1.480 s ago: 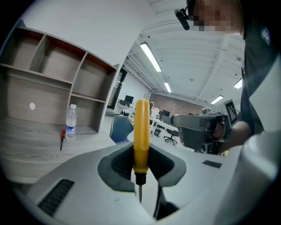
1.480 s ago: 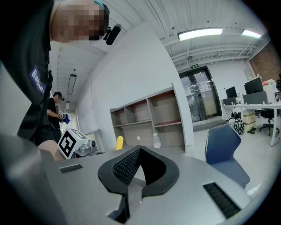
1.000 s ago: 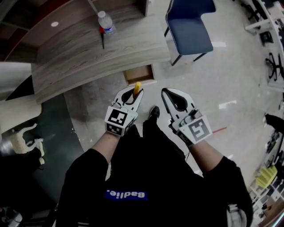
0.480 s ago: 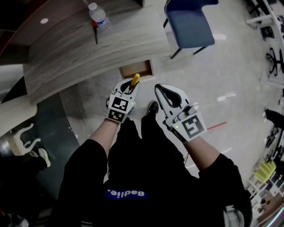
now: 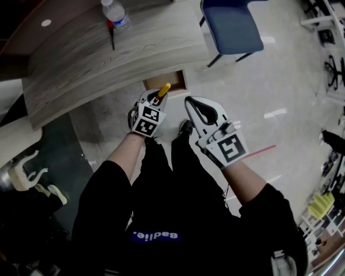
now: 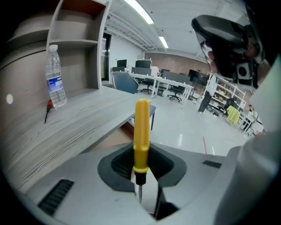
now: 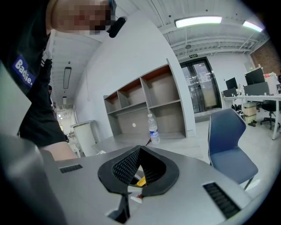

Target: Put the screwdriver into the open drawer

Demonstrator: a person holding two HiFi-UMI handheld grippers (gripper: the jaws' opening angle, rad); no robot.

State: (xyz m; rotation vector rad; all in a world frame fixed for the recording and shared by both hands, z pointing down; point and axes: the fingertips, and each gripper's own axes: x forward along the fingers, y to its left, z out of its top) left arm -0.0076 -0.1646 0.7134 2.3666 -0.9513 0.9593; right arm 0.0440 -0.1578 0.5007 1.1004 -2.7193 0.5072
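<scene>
A screwdriver (image 5: 163, 90) with a yellow handle sticks out of my left gripper (image 5: 157, 98), which is shut on it near the shaft. In the left gripper view the handle (image 6: 141, 131) stands upright between the black pads, with the thin metal shaft (image 6: 139, 192) pointing back. The open drawer (image 5: 173, 81), brown inside, sits under the desk edge just beyond the handle's tip. My right gripper (image 5: 200, 109) hangs beside the left one, a little to its right, shut with nothing in it. Through its pads (image 7: 127, 166) a bit of the yellow handle (image 7: 141, 180) shows.
A curved grey wooden desk (image 5: 97, 59) carries a water bottle (image 5: 115, 13) and a red-and-black tool (image 5: 111, 33). A blue chair (image 5: 230, 26) stands to the right of the drawer. The person's legs and a shoe (image 5: 185, 128) are below the grippers, on a pale floor.
Both grippers have sunk and moved toward the desk. The left one, still holding the screwdriver, now has the handle's tip at the front of the open drawer.
</scene>
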